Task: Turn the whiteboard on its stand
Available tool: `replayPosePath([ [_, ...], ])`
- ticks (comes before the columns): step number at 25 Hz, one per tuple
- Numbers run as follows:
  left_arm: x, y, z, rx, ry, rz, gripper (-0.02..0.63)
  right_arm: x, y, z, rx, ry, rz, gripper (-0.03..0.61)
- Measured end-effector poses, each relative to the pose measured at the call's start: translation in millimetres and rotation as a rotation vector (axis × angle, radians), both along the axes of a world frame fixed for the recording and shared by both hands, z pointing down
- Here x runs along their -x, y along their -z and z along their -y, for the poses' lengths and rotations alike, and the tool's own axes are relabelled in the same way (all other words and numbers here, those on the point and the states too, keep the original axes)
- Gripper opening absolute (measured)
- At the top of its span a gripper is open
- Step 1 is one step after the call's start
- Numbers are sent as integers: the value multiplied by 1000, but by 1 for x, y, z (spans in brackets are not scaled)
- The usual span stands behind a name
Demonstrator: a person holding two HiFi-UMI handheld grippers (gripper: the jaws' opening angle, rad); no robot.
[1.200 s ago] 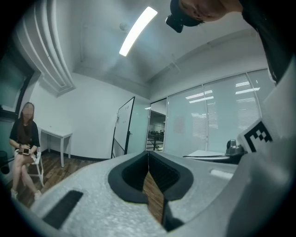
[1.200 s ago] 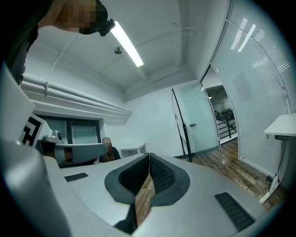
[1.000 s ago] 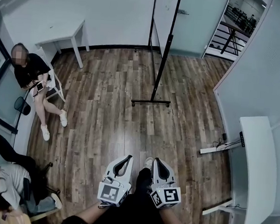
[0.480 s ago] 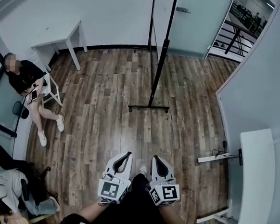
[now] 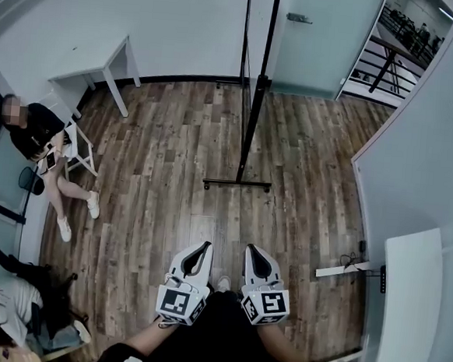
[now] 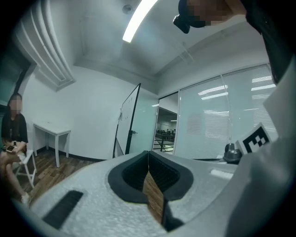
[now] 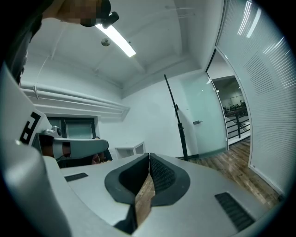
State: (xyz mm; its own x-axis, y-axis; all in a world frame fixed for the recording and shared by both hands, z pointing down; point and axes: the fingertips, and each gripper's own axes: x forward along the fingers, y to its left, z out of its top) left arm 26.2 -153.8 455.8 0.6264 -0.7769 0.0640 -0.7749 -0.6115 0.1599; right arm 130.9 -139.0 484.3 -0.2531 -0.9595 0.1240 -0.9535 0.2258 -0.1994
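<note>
Standing edge-on at the top centre of the head view, the whiteboard (image 5: 256, 22) shows you only a thin pale slab edged in black. Its stand (image 5: 250, 131) is a slim black post that slants down to a flat black foot bar lying across the floor (image 5: 165, 171). The floor is brown wood-grain planking with a streaky, mottled pattern. In the left gripper view the board (image 6: 127, 122) sits middle left as a tall white panel leaning in its dark frame, before a frosted glass partition.

Well apart from the stand, at the bottom centre, you hold both tools side by side. Your left gripper (image 5: 204, 247) has its grey, grainy shells drawn together, the ribbed black pads meeting with nothing between them. Your right gripper (image 5: 250, 250) is likewise closed tip to tip and empty. Each carries a white cube printed with black square markers.

A white square-legged table (image 5: 103, 57) stands at upper left against the plain wall. A seated person (image 5: 35, 126) is at the left edge and a long white desk (image 5: 408, 308) at lower right.
</note>
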Motion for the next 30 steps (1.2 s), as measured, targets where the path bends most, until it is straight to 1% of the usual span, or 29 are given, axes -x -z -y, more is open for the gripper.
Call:
replayPosePath([
  [3, -6, 2, 25, 1, 7, 11, 17, -8, 1, 26, 6, 5, 12, 14],
  [7, -12, 2, 62, -7, 21, 0, 17, -13, -4, 60, 11, 20, 14, 14],
  [11, -25, -4, 109, -19, 12, -2, 17, -22, -9, 105, -1, 26, 4, 14],
  [19, -35, 8, 220, -34, -1, -16, 17, -35, -6, 216, 5, -4, -18, 14],
  [23, -40, 8, 266, -28, -14, -20, 17, -41, -12, 265, 24, -27, -24, 14],
  [28, -47, 0, 320, -4, -47, 5, 17, -50, -23, 327, 43, -54, -34, 14],
  [30, -48, 4, 342, -9, -50, -6, 17, -54, -28, 351, 59, -67, -43, 15],
])
